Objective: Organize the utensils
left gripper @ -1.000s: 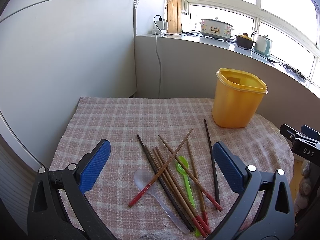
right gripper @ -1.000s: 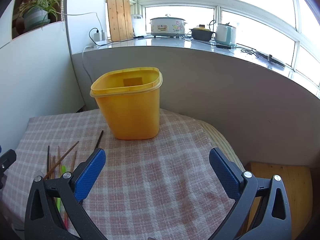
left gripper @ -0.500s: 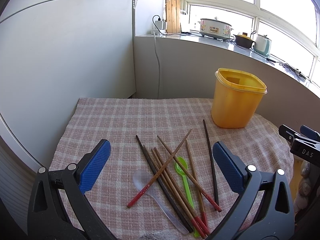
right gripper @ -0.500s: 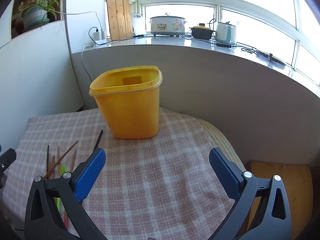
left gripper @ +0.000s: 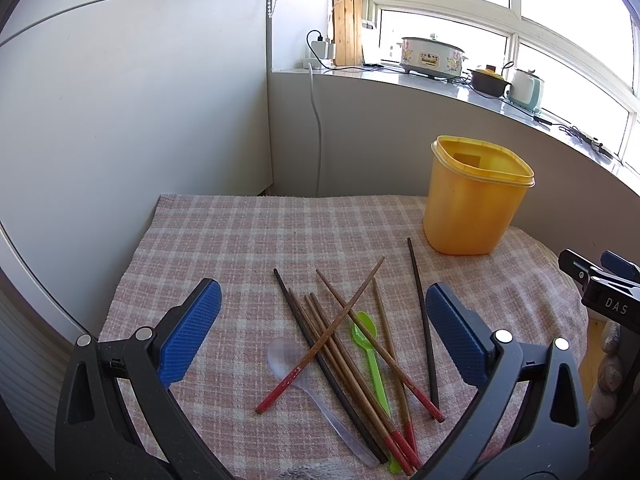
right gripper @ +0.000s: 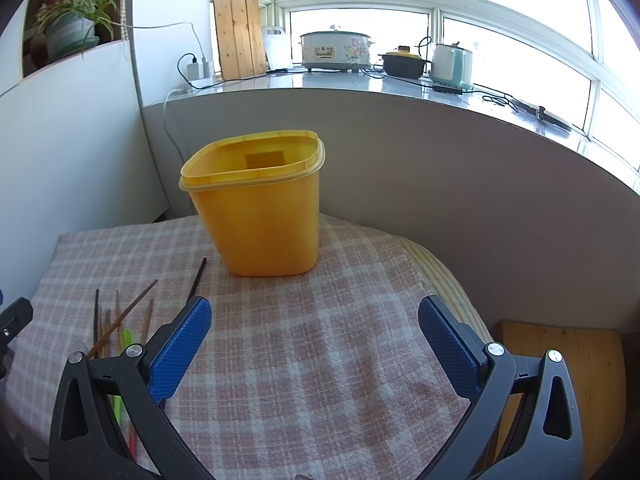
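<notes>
My left gripper hangs above the near part of the checked cloth, its blue pads spread wide and grasping nothing. Between the two pads lies a loose pile of chopsticks: several brown ones with red ends fanned toward the near edge, one crossing the others diagonally, and two dark ones, the first along the left of the pile, the second apart on its right side. A green spoon lies among them with its bowl pointing away from me. A clear spoon lies at the left of the pile, partly under the crossing chopstick.

The yellow container stands upright and lidless at the far right corner of the cloth, clear of the pile; I see nothing inside it from either view.

My right gripper hovers over bare cloth in front of that container, its fingers likewise released and empty. In the right wrist view the chopstick tips show at the left, beside the left finger.

A windowsill behind carries kitchen appliances.
</notes>
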Action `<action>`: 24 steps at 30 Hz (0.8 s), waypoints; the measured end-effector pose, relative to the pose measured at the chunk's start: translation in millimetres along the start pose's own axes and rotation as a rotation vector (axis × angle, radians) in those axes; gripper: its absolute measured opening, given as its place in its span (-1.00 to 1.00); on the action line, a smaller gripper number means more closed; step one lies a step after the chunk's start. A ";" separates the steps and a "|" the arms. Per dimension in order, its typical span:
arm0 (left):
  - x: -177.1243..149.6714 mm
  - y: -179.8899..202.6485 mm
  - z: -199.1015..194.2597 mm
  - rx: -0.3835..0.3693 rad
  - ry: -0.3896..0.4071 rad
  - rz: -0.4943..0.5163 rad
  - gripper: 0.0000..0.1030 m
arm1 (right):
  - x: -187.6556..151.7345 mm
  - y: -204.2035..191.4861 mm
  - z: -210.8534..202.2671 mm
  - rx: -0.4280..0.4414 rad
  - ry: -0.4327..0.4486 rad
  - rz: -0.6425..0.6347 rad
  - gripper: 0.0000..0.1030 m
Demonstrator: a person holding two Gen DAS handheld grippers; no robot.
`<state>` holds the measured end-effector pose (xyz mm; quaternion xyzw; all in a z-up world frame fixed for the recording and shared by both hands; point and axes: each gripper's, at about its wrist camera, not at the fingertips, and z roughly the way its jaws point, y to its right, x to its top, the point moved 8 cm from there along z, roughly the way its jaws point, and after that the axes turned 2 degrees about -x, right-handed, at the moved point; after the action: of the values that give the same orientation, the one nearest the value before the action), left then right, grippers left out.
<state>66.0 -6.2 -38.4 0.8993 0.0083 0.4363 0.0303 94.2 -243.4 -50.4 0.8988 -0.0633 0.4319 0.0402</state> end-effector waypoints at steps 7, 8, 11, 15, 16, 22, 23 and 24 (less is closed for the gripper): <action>-2.9 -4.8 0.4 0.000 0.004 -0.003 1.00 | -1.0 0.4 -1.5 0.002 0.001 0.003 0.99; -3.3 -4.8 0.0 -0.001 0.004 -0.003 1.00 | -0.5 0.6 -1.4 0.002 0.001 0.003 0.99; -4.0 -4.7 -3.1 -0.003 0.005 -0.003 1.00 | -1.1 1.2 -1.3 0.000 -0.001 0.006 0.99; -4.6 -4.7 -4.0 -0.002 0.006 -0.003 1.00 | -2.1 1.9 -2.5 0.001 -0.002 0.009 0.99; -4.5 -4.3 -3.9 -0.002 0.006 -0.003 1.00 | -2.3 2.9 -3.0 0.002 -0.002 0.010 0.99; -5.3 -3.9 -5.2 0.000 0.003 -0.003 1.00 | -2.1 3.4 -4.5 0.002 -0.002 0.010 0.99; -5.6 -4.0 -5.2 0.000 0.003 -0.003 1.00 | -2.3 3.7 -4.6 0.002 -0.004 0.010 0.99; -5.6 -4.2 -5.2 0.001 0.002 -0.003 1.00 | -2.3 3.9 -4.6 0.002 -0.005 0.011 0.99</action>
<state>58.5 -2.0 -39.8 0.8987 0.0099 0.4373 0.0306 88.7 -246.5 -49.2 0.8995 -0.0681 0.4300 0.0367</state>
